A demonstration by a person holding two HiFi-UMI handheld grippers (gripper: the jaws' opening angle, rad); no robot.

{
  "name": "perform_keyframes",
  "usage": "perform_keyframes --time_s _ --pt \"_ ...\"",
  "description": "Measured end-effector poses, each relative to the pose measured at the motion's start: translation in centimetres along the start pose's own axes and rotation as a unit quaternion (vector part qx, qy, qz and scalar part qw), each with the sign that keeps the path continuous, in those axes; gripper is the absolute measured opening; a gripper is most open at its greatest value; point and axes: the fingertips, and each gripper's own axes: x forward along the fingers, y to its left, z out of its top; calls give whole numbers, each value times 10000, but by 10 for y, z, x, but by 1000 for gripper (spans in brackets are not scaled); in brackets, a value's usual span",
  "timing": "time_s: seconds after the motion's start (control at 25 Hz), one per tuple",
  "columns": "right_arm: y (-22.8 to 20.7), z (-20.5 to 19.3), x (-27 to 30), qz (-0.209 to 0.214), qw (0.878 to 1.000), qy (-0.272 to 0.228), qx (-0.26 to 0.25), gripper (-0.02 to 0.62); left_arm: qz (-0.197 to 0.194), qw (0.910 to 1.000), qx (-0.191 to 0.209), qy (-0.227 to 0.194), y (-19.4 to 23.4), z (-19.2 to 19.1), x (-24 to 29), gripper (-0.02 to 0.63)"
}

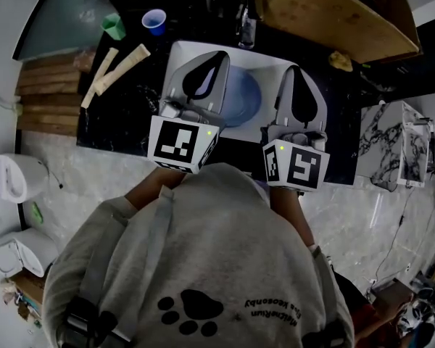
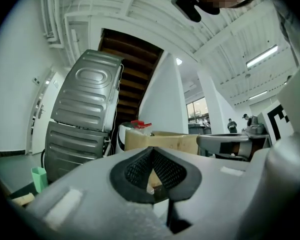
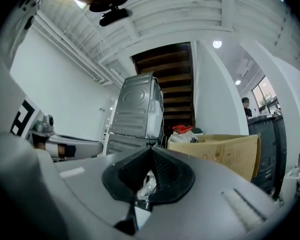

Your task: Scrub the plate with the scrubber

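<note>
Across the middle of the head view runs the dark counter (image 1: pixel 123 125). On it a white tray (image 1: pixel 183 55) carries the pale blue plate (image 1: pixel 243 98), which lies flat and shows between the two claws. Above the tray the left claw (image 1: pixel 219 55) and the right claw (image 1: pixel 296 69) are held roughly level. In each gripper view the pads are pressed together with nothing pinched between them. A small yellowish lump (image 1: pixel 341 60) toward the upper right of the counter may be the scrubber, but it is too small to be sure.

Empty claws over a bare plate fit two stages: the scrubber is yet to be gripped, or it has been set down once the scrubbing is done. The plate's surface does not show which. In either case, good handling at this height probably means keeping both claws over the tray and away from the green cup (image 1: pixel 114 26) and blue cup (image 1: pixel 154 20) at the upper left.
</note>
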Motion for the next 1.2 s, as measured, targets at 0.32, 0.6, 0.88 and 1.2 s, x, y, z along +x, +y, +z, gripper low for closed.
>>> perform_keyframes --time_s 0.32,0.6,0.88,1.2 --pt "13 -13 -14 170 9999 23 11 0 91 9997 211 23 -2 -15 -9 5" --pt "25 -24 -17 393 9992 104 58 0 115 9996 202 186 -2 -30 -17 5" --pt "25 -36 -21 556 9981 250 18 0 130 9986 154 499 -8 -52 -22 5" --pt "21 -59 -25 752 9962 433 54 0 159 9977 101 647 -20 -70 -21 5"
